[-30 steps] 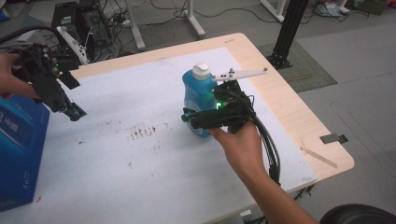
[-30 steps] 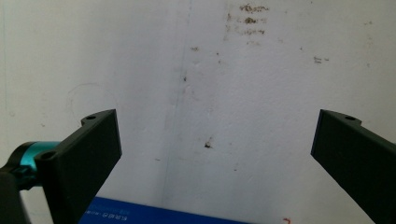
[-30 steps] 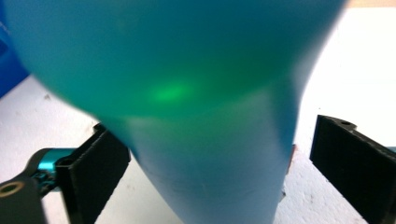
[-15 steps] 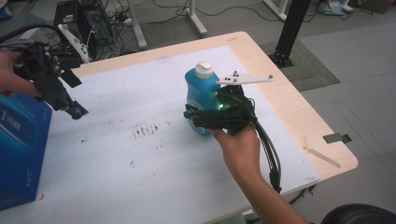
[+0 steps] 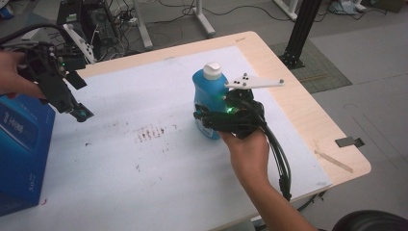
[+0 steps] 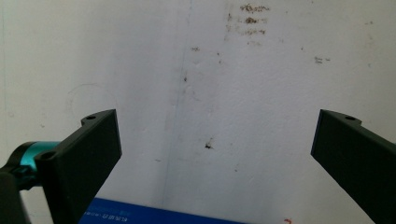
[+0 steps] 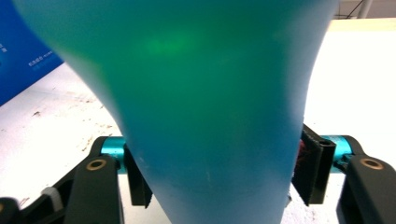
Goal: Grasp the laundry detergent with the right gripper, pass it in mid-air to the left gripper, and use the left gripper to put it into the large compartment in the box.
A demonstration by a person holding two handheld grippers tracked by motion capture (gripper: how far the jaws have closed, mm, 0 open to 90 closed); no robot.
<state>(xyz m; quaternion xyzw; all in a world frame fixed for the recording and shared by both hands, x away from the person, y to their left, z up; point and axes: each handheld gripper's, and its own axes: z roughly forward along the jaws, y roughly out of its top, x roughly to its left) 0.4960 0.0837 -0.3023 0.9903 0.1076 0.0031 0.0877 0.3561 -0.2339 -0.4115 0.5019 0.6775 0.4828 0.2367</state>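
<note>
A blue plastic bottle (image 5: 208, 96) with a white cap (image 5: 212, 71) stands upright on the white mat (image 5: 144, 168), right of the middle. My right gripper (image 5: 208, 123) reaches it from the near side. Its jaws have just been closing, and both pads (image 7: 312, 163) now press the lower body of the bottle (image 7: 210, 116). My left gripper (image 5: 79, 113) hangs over the mat at the far left, pointing down. In the left gripper view my left gripper (image 6: 215, 140) stands wide open with nothing between its fingers.
A tall blue box (image 5: 19, 149) stands at the table's left edge, just below my left hand. Dark smudges (image 5: 149, 132) mark the mat's middle. A thin wooden strip (image 5: 334, 161) lies on the bare wood at the right edge. A black post (image 5: 300, 29) rises beyond the far right corner.
The right gripper's jaws have closed in onto the bottle's lower body. Both hands have kept their places, and the bottle still stands upright.
</note>
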